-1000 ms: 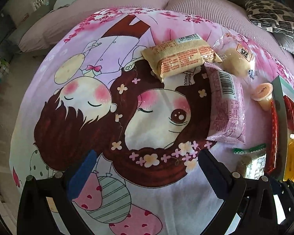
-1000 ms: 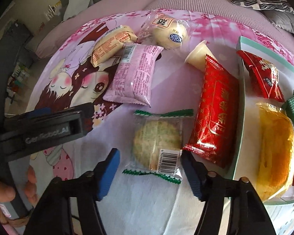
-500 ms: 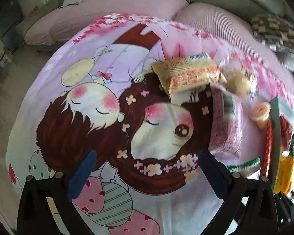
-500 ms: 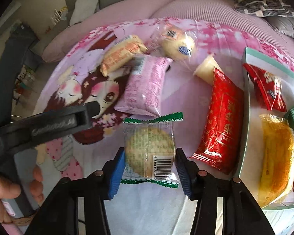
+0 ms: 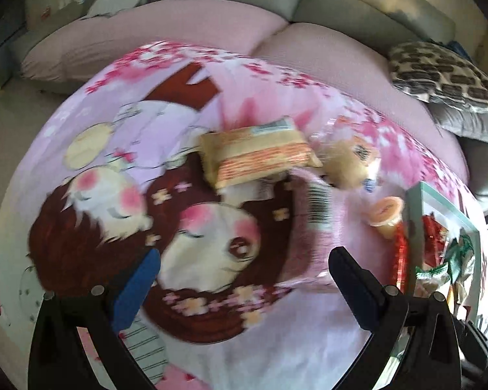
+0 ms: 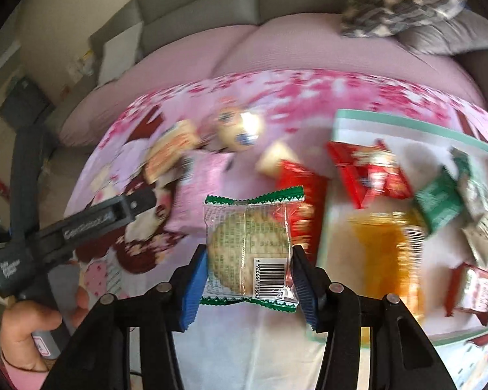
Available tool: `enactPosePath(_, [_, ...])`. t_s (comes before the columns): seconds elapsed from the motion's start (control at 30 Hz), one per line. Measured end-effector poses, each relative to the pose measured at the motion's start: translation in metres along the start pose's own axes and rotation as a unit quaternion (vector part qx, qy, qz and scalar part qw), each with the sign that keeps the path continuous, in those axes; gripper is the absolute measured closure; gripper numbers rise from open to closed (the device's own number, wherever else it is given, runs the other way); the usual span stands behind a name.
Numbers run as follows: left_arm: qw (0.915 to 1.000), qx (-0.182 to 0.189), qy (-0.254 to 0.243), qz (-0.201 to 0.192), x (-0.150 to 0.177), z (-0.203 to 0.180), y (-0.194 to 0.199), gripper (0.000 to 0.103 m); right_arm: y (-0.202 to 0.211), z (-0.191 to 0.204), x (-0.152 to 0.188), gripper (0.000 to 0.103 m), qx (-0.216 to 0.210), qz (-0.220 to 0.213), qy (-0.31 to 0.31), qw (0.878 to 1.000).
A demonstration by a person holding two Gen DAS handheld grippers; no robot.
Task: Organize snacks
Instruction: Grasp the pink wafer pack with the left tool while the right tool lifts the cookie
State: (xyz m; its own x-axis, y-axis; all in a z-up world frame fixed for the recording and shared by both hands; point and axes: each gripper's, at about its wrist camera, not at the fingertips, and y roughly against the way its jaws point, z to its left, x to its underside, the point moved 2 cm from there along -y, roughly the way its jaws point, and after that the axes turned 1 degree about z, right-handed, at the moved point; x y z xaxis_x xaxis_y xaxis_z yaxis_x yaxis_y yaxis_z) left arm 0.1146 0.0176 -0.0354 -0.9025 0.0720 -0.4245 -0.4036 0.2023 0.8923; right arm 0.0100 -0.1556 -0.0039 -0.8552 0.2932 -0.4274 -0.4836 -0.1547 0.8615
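Right now I am holding a round rice cracker in a clear plastic wrapper with green zigzag ends (image 6: 248,249) between the blue pads of my right gripper (image 6: 249,279). The pads are pressing on the two long side edges of the pack, low down near the barcode, and the pack is standing clear of the pink cartoon-print blanket (image 6: 185,237). I am judging it to be very light, with a brittle disc inside a slick, crinkly film; squeezing harder is likely to crack the cracker, while a looser hold is likely to let the film slide. Gripping across the disc's width, as I am doing, seems the safest place, since the crimped green ends would only fold.

Just to the right the shallow white tray with a mint-green rim (image 6: 406,120) is lying on the blanket, holding red, green and orange packets, and I am taking it for the pack's destination.

My left gripper (image 5: 244,287) is hanging wide apart and empty above the blanket, its pads around nothing. Beyond it the beige-and-orange biscuit pack (image 5: 260,154) and the small orange jelly cup (image 5: 387,214) are waiting outside the tray.
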Motion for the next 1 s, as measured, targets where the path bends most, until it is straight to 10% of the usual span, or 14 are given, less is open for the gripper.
enactPosePath(0.6, [0.9969, 0.013, -0.063, 0.045, 0.000, -0.061, -0.049, 0.062, 0.019, -0.062, -0.010, 0.050, 0.032, -0.015, -0.073, 0.997])
enactPosePath(1.0, [0.9981, 0.044, -0.034, -0.026, -0.011, -0.055, 0.005, 0.064, 0.033, -0.066, -0.012, 0.050, 0.024, -0.032, -0.080, 0.996])
